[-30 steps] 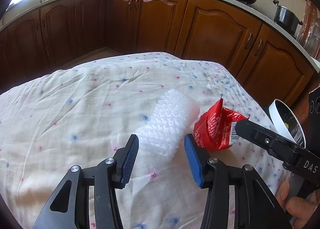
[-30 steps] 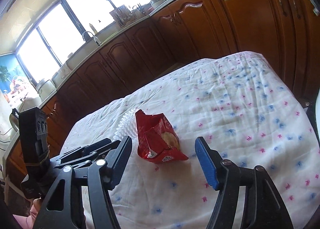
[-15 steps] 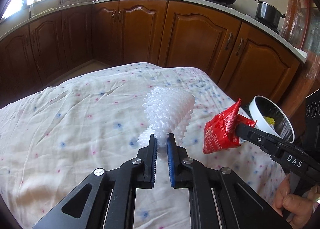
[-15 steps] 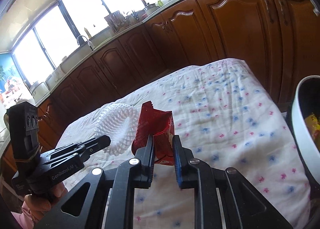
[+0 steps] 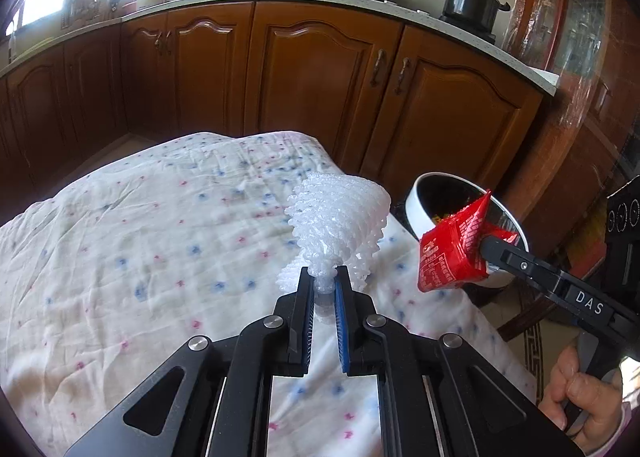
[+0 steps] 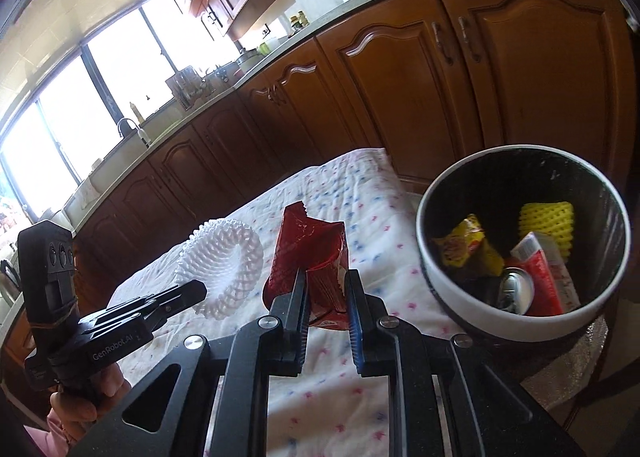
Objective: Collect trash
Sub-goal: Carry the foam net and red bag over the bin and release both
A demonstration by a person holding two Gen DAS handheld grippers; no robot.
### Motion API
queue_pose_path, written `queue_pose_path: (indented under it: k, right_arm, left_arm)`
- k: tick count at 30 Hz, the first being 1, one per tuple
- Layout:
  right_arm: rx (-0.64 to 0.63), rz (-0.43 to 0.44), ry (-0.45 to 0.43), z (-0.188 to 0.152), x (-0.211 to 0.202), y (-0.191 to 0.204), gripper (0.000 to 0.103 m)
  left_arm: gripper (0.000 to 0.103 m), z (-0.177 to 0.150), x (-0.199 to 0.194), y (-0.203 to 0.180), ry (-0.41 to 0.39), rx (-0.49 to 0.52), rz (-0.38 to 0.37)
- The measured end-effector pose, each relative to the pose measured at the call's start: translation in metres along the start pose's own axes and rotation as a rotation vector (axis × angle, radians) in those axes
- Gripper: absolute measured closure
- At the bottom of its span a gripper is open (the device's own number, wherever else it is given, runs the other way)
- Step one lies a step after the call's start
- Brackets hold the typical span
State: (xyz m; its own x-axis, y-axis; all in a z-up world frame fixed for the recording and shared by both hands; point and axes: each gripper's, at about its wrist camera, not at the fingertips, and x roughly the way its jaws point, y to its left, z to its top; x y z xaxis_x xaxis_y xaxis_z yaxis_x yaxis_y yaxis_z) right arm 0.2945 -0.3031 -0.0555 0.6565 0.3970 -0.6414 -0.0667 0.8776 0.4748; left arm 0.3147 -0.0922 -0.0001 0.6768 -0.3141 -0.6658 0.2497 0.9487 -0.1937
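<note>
My left gripper (image 5: 323, 277) is shut on the pinched end of a white foam net sleeve (image 5: 340, 217), which is lifted off the flowered tablecloth (image 5: 140, 257). The same white foam net sleeve (image 6: 224, 261) shows at the left of the right wrist view. My right gripper (image 6: 326, 277) is shut on a red snack wrapper (image 6: 308, 253), held up in the air. In the left wrist view the red snack wrapper (image 5: 452, 249) hangs in front of the white-rimmed trash bin (image 5: 420, 201). The trash bin (image 6: 436, 277) stands just off the table's right edge.
Inside the bin lie a yellow foam net (image 6: 546, 221), a yellow wrapper (image 6: 468, 249), a can (image 6: 516, 289) and a red-white packet (image 6: 540, 277). Brown kitchen cabinets (image 5: 320, 77) ring the table. A hand (image 5: 584, 397) grips the right tool.
Both grippers closed, the left on the foam net, the right on the red wrapper. Both items have been lifted off the cloth and carried right, toward the bin.
</note>
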Motion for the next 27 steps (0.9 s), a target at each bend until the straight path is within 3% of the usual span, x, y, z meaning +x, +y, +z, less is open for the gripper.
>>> queue_pose_path:
  k: [14, 27]
  right_arm:
    - [0.075, -0.125, -0.111, 0.009, -0.064, -0.06, 0.086]
    - [0.097, -0.169, -0.139, 0.013, -0.079, -0.087, 0.086]
  left_arm:
    - [0.095, 0.018, 0.022, -0.06, 0.005, 0.093, -0.081]
    - [0.095, 0.032, 0.05, -0.098, 0.017, 0.15, -0.107]
